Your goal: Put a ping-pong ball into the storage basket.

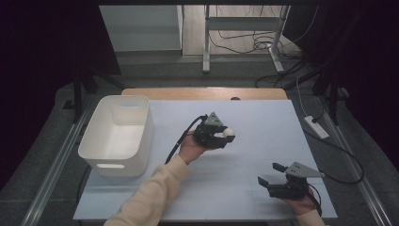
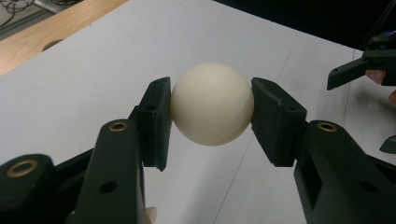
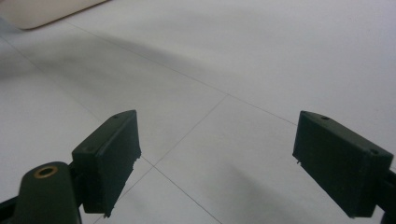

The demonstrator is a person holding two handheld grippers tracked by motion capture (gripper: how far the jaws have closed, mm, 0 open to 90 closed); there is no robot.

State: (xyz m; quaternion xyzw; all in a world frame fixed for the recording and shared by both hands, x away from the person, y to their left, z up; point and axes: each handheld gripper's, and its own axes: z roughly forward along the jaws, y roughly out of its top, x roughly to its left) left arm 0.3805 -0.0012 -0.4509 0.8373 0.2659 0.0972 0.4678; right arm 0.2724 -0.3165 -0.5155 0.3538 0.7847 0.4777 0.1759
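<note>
A white ball (image 2: 212, 103) sits squeezed between the two black jaws of my left gripper (image 2: 211, 106). From above, that left gripper (image 1: 225, 136) is over the middle of the pale table sheet (image 1: 263, 122), the ball (image 1: 229, 133) at its tip, pointing right. My right gripper (image 1: 269, 173) rests near the front right of the table with its jaws wide apart and nothing between them. In the right gripper view its jaws (image 3: 217, 161) frame bare sheet. The right gripper's jaw tip (image 2: 348, 74) also appears at the right edge of the left gripper view.
A white plastic bin (image 1: 118, 134) stands at the left side of the table, hollow side up. A wooden table edge (image 1: 202, 93) runs along the back. Metal rails flank the table; a power strip (image 1: 316, 126) and cables lie to the right.
</note>
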